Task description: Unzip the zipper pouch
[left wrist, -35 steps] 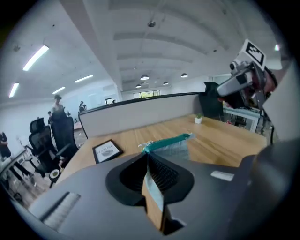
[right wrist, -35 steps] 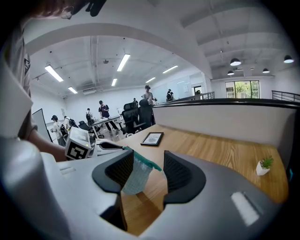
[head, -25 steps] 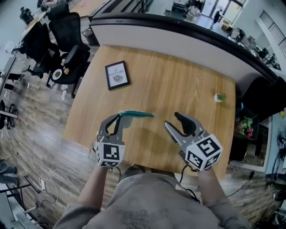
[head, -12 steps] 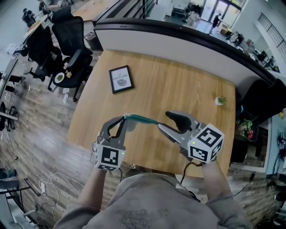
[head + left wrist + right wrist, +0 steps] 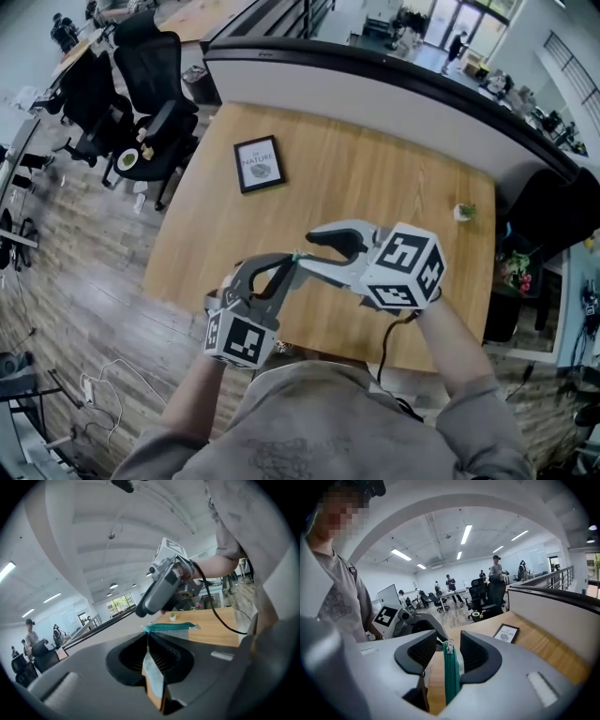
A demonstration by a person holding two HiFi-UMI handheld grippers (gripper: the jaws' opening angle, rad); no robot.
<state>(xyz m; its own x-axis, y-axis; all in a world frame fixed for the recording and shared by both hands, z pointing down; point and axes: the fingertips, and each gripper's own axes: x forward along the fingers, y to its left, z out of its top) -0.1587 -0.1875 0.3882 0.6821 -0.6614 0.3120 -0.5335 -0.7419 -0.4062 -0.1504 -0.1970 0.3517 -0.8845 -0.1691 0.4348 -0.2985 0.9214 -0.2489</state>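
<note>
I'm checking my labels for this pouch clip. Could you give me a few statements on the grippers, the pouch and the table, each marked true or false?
1. The left gripper is shut on the zipper pouch. True.
2. The right gripper presses its pads on the pouch. False: its jaws have just been closing with the teal zipper between them, but they stand apart from it.
3. The pouch lies flat on the table. False: it is held edge-up between the grippers.
4. A framed picture lies on the table. True.
5. The small plant stands right beside the framed picture. False: it sits near the table's opposite side.
</note>
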